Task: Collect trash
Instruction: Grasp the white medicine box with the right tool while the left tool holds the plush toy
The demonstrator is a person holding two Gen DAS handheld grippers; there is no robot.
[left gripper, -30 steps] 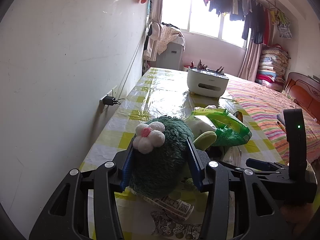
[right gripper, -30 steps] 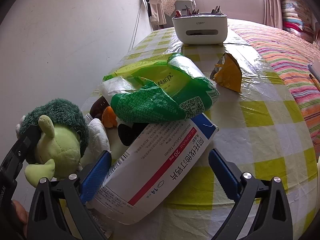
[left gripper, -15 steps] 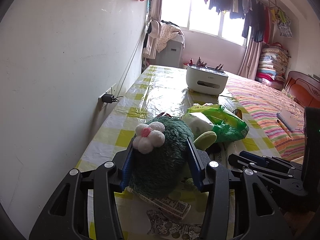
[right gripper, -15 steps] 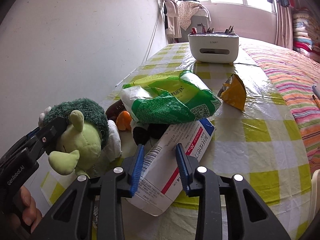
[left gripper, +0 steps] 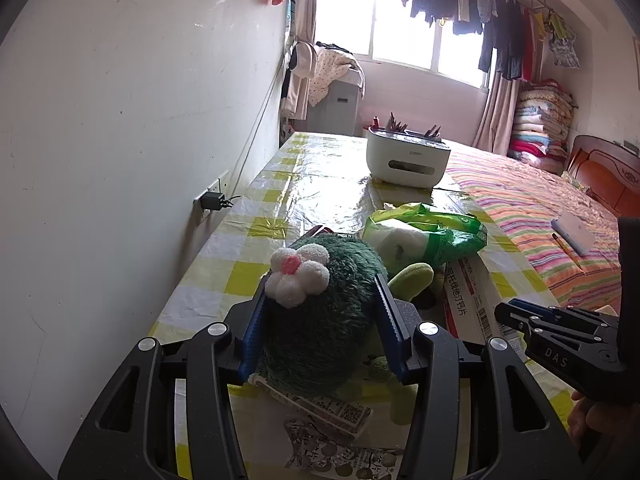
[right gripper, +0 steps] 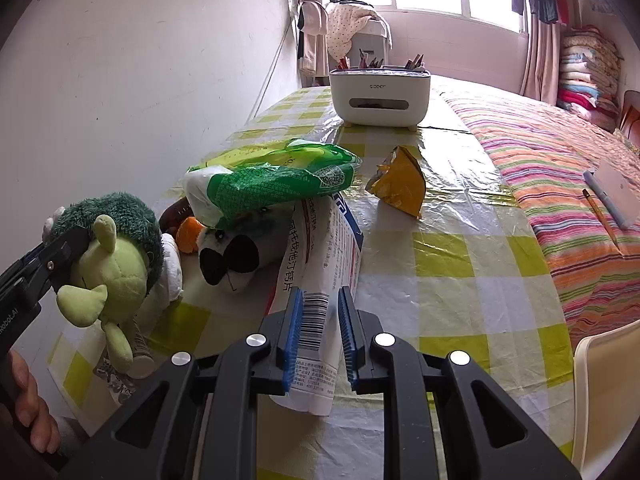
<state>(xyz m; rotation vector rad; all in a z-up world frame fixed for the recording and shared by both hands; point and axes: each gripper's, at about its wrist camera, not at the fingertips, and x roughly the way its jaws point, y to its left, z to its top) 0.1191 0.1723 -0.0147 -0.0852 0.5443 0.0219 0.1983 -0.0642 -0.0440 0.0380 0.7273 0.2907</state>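
The bench [right gripper: 460,280] is wearing a glossy yellow-and-white checked plastic cover. On it one rounded white organizer box [right gripper: 380,94] is standing near the far end. The left tongs [left gripper: 320,320] are sitting partly open, their blue ribbed pads pressing into one shaggy green plush toy [left gripper: 320,312] with a white pompom flower. The right tongs [right gripper: 320,336] are closing on one flattened white cardboard medicine box [right gripper: 320,264], its barcoded end between the pads, its far end tucked under one crinkly green plastic bag [right gripper: 272,184]. One crumpled yellow foil wrapper [right gripper: 400,188] is lying apart, just right of the bag.
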